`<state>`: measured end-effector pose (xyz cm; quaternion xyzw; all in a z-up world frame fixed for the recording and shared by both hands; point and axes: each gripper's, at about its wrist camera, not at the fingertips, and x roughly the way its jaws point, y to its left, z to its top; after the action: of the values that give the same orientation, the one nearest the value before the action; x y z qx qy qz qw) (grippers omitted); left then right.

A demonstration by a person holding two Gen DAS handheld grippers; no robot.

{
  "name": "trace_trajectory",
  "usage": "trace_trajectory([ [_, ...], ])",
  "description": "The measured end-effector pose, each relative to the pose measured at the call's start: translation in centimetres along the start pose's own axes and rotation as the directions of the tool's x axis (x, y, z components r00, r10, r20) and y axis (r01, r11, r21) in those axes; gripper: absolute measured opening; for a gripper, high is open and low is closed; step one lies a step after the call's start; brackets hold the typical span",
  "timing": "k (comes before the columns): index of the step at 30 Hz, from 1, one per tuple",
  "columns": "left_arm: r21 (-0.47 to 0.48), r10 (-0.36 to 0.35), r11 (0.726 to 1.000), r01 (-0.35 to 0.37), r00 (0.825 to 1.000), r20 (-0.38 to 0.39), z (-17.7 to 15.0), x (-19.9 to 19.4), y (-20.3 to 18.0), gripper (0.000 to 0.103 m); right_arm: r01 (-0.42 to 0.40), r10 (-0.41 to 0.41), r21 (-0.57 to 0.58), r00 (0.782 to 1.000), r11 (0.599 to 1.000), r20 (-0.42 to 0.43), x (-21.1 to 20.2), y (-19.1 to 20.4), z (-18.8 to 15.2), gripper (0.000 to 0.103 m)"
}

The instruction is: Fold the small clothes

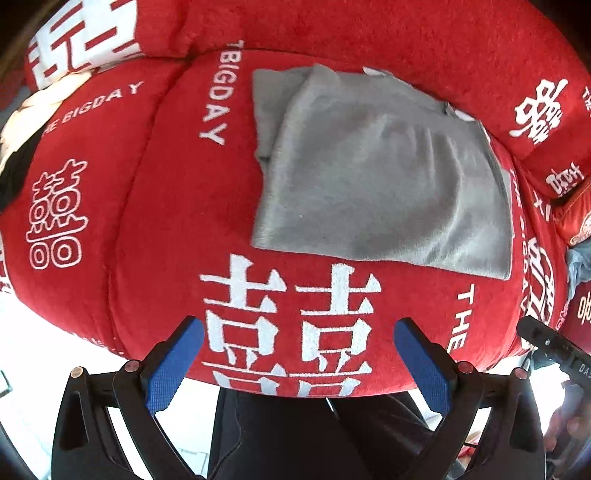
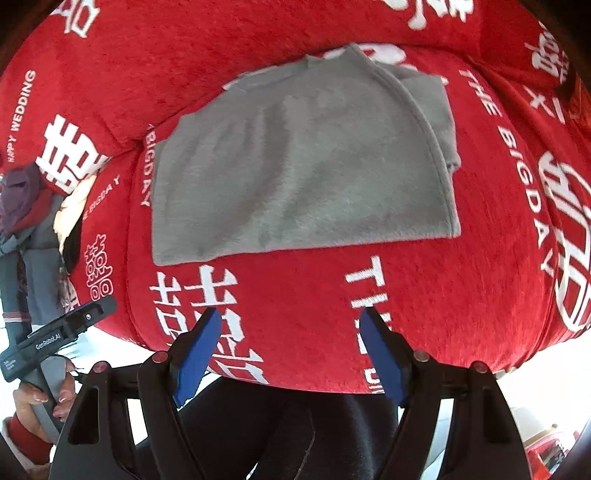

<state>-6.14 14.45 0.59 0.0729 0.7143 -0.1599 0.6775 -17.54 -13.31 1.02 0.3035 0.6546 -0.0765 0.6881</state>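
A grey fleece garment lies folded into a rough rectangle on a red sofa cushion printed with white characters. It also shows in the right wrist view, with a folded-under layer sticking out at its right side. My left gripper is open and empty, hovering over the cushion's front edge, well short of the garment. My right gripper is open and empty, also above the front edge. Each gripper's body shows at the side of the other's view.
The red sofa backrest rises behind the garment. A pile of other clothes lies at the left end of the seat. A red armrest stands at the right. White floor shows below the seat.
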Motion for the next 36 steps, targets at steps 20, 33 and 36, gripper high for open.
trace_trajectory([
  [20, -0.07, -0.06, 0.996, 0.056, 0.996, -0.062, 0.4, 8.4, 0.1, 0.103, -0.036, 0.033, -0.02, 0.992, 0.999, -0.121, 8.6, -0.5, 1.7, 0.08],
  [33, -0.065, -0.097, 0.993, 0.094, 0.995, -0.039, 1.0, 10.1, -0.6, 0.103, -0.253, 0.259, 0.092, 0.963, 0.963, -0.067, 12.2, 0.1, 3.0, 0.08],
  [36, -0.072, -0.11, 0.992, 0.107, 0.993, -0.036, 1.2, 10.2, -0.7, 0.103, -0.276, 0.282, 0.091, 0.958, 0.957, -0.057, 12.5, 0.1, 3.4, 0.08],
])
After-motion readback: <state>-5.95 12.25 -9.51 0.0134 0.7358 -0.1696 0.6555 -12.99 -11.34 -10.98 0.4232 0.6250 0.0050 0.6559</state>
